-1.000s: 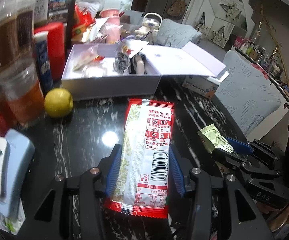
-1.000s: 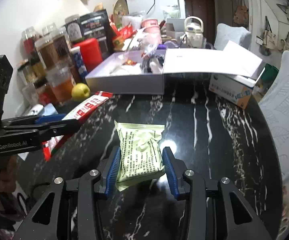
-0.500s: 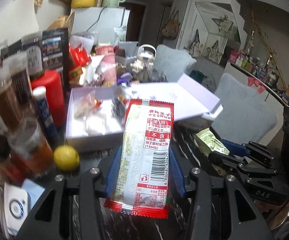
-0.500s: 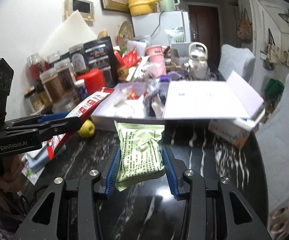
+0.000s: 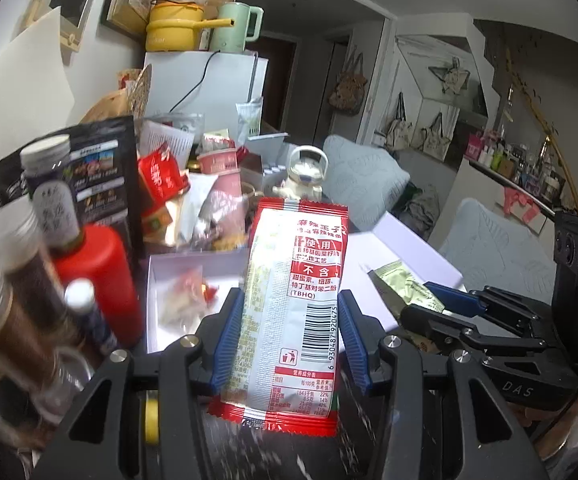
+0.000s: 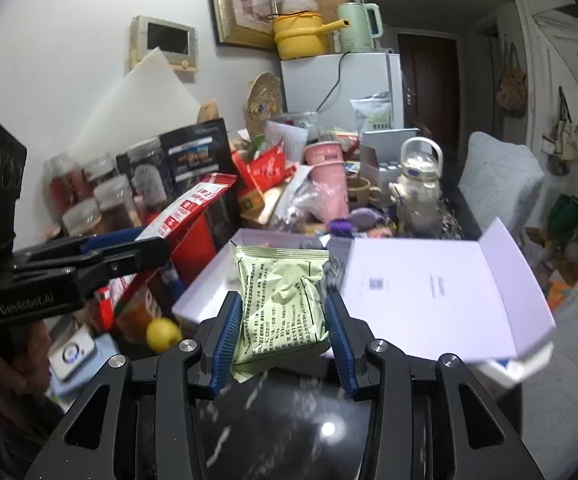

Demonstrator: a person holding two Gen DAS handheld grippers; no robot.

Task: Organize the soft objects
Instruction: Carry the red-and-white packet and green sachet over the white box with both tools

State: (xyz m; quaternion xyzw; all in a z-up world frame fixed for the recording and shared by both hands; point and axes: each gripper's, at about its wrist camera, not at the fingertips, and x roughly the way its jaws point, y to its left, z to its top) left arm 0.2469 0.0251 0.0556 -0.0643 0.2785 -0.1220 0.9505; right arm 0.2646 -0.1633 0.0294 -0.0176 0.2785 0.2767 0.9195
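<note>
We carry the red packet [image 5: 295, 304] clenched in our left gripper [image 5: 291, 332] and the green packet [image 6: 283, 300] in our right gripper [image 6: 283, 332]; next we lower both into the white box [image 6: 205, 296]

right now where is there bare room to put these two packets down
Free: the white box floor nearest its front wall, the flat open lid to its right, and the black marble table below the right gripper. Crowded: jars and red canister left of the box, wrapped snacks already inside.
</note>
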